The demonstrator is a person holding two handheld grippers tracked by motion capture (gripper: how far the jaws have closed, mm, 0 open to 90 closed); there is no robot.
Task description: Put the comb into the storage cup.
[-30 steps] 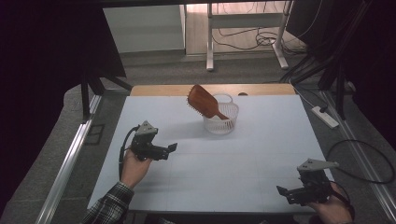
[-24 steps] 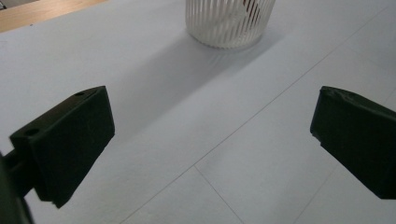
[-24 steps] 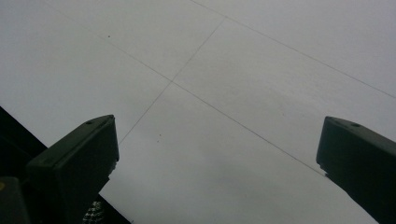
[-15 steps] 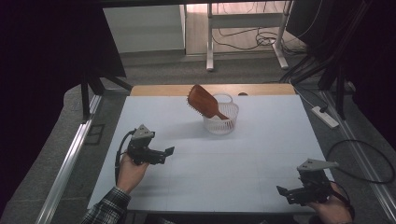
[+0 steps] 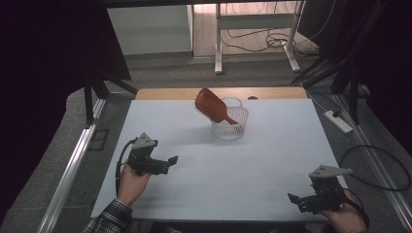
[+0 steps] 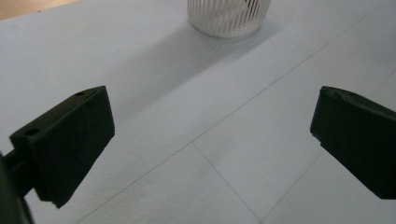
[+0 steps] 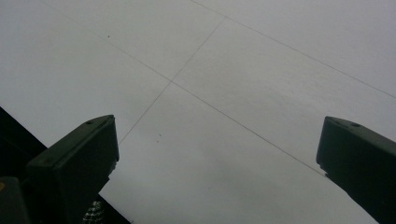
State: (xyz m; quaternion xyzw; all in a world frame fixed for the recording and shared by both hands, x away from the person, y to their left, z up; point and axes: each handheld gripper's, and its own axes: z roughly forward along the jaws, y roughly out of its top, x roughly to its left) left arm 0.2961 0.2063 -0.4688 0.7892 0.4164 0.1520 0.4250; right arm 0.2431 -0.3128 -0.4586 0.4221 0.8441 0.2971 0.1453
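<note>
High view: both black tongs, left (image 5: 170, 160) and right (image 5: 293, 198), are gaping wide, holding nothing; a brown wooden hairbrush (image 5: 212, 106) is leaning in a round white ribbed basket (image 5: 230, 127) far across the smooth bench (image 5: 233, 170).

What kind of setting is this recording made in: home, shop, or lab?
Most likely a lab or office workroom. A white table stands on grey floor, with loose cables under a desk frame behind, a power strip on the floor, and dark curtains to the sides.
</note>
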